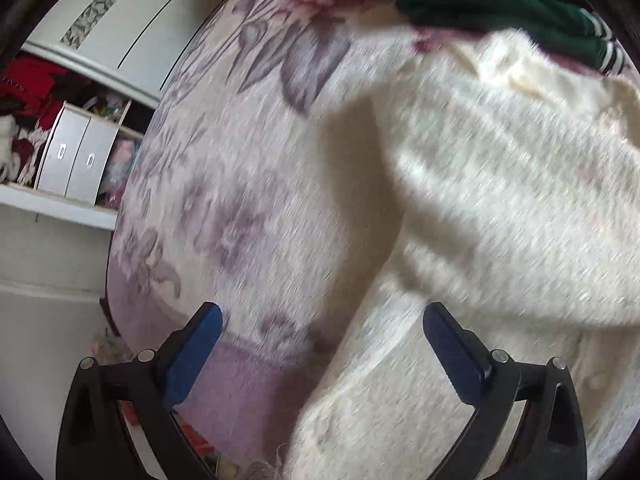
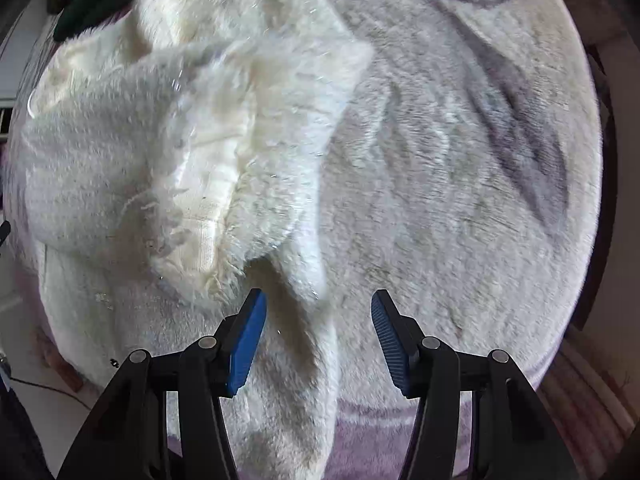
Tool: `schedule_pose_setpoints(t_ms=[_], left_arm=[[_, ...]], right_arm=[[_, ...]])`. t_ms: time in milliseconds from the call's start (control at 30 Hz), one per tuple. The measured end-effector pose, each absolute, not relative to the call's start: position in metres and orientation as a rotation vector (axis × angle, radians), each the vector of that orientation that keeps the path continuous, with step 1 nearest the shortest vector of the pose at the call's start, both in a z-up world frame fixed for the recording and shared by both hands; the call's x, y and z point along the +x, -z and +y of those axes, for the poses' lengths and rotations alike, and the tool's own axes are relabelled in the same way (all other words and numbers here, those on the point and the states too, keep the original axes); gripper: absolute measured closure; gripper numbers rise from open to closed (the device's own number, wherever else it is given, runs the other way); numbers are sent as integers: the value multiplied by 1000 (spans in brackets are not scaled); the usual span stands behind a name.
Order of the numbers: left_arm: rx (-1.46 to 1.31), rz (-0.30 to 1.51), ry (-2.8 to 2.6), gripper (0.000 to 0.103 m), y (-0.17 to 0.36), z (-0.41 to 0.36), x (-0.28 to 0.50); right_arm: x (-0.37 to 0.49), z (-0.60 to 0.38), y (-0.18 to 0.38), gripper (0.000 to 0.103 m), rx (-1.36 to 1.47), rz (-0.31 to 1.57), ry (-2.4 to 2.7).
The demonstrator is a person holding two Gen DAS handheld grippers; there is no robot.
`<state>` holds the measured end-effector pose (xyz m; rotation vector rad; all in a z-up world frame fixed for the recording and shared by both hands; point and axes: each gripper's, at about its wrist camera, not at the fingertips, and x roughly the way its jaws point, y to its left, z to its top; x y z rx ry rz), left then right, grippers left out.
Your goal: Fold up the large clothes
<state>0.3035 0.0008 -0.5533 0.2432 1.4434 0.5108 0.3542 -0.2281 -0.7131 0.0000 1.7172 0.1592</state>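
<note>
Cream fleece garment (image 2: 168,152) rumpled on floral blanket (image 2: 460,184), bare blanket right, right tongs (image 2: 318,320) parted

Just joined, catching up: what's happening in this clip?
A person with a gripper in each hand is folding a fluffy cream sweater on a bed with a floral blanket. Right now neither gripper holds anything: the left gripper and the right gripper both hang open above the fabric. The sweater lies partly folded over itself. A dark green garment sits at the far edge of the bed.
</note>
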Motion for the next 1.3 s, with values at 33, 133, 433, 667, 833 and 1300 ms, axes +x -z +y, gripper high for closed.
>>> schedule_pose_setpoints(t_ms=[33, 133, 433, 667, 833, 1300], left_arm=[[226, 1477, -538, 0, 560, 11, 293], [167, 1513, -598, 0, 572, 36, 272], [260, 1468, -425, 0, 622, 11, 306], [89, 1461, -402, 0, 630, 57, 324], [16, 1442, -390, 0, 630, 74, 318], [-85, 1443, -323, 0, 636, 94, 315]], right_arm=[[358, -228, 717, 91, 11, 1683, -140], [365, -256, 724, 93, 226, 1618, 7], [332, -290, 732, 80, 542, 1676, 145], [313, -277, 698, 73, 376, 1689, 160], [269, -265, 656, 72, 486, 1649, 296], [278, -184, 691, 98, 1005, 1441, 108]])
